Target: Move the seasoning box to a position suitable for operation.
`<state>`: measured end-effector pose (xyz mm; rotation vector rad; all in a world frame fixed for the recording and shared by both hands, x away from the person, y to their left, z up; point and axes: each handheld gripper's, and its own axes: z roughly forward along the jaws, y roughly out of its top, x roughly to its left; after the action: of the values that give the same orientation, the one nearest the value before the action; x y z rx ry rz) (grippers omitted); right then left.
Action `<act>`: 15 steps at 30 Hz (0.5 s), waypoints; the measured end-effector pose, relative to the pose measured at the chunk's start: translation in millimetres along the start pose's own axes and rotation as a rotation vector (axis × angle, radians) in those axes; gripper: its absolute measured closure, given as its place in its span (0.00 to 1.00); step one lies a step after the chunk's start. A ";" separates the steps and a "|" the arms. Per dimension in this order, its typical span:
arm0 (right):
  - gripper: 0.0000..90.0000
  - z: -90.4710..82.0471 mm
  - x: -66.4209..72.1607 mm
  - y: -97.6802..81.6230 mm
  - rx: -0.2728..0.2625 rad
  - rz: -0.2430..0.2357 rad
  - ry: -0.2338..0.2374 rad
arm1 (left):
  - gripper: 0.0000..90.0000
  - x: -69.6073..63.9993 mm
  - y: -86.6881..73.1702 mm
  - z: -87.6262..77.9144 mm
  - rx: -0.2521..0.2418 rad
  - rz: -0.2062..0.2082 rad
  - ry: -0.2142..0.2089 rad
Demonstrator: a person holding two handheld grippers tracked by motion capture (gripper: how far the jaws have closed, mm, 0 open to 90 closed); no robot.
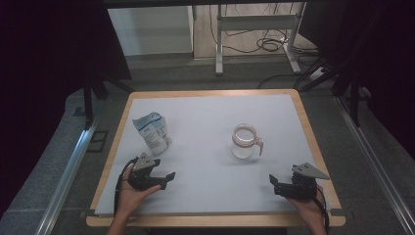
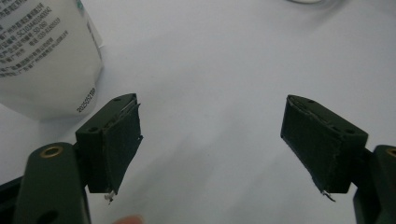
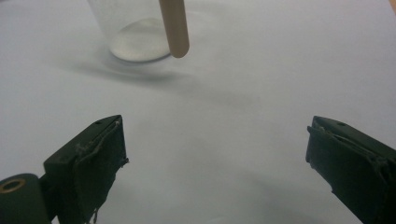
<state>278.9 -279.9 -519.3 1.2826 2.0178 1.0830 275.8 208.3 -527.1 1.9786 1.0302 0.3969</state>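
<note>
We have both tools resting low at the near edge of the pale grey table mat (image 1: 210, 147), and neither holds anything. Our left gripper (image 1: 166, 177) has its jaws spread wide over bare mat; the white-and-blue printed plastic pouch (image 1: 152, 132) stands just ahead of it, off its left jaw, close but not touching. Our right gripper (image 1: 275, 185) is likewise spread wide and empty; the clear glass jug with the tan handle (image 1: 244, 142) stands ahead of it and a little to its left, well apart, with the handle (image 3: 174, 25) turned toward us.

We judge the step in hand to be the reach for each of these. To do it well, we should bring the left jaws straight at the pouch's middle, one on each flat side, and close gently so the soft pouch does not buckle or tip. With the right, we should line the jaws up on the handle before closing, so the glass does not slide on the smooth mat.
</note>
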 end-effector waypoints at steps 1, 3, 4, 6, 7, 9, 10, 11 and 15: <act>0.06 -0.6 -0.7 0.1 0.000 0.009 0.003 | 0.23 0.0 0.0 0.0 0.000 0.000 0.000; 0.06 -1.2 -1.4 0.1 -0.001 0.014 0.012 | 0.23 -0.9 -1.0 0.1 0.002 0.005 0.001; 0.06 -1.9 -1.4 0.2 -0.003 0.014 0.020 | 0.23 -1.3 -1.7 0.1 0.004 0.006 0.000; 0.06 -3.2 0.4 0.7 -0.002 0.012 0.039 | 0.23 -1.8 -3.7 -1.0 0.009 0.008 -0.002; 0.06 -3.4 1.5 1.2 0.000 0.013 0.045 | 0.23 -1.8 -3.7 -1.0 0.009 0.008 -0.002; 0.06 -3.3 3.6 2.2 -0.005 0.010 0.052 | 0.23 -1.9 -4.3 -2.1 0.010 0.009 0.002; 0.06 -3.3 3.6 2.2 -0.005 0.010 0.052 | 0.23 -1.9 -4.4 -2.7 0.009 0.008 0.001; 0.06 -3.6 6.5 4.5 -0.009 0.008 0.071 | 0.23 -2.1 -4.6 -3.0 0.008 0.004 0.005; 0.07 -5.9 11.8 8.2 -0.034 -0.045 0.104 | 0.23 -4.3 -4.4 -0.6 0.012 -0.001 -0.009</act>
<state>273.6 -269.3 -509.3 1.1802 2.0847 1.1795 270.5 206.5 -529.8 1.9894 1.0299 0.3817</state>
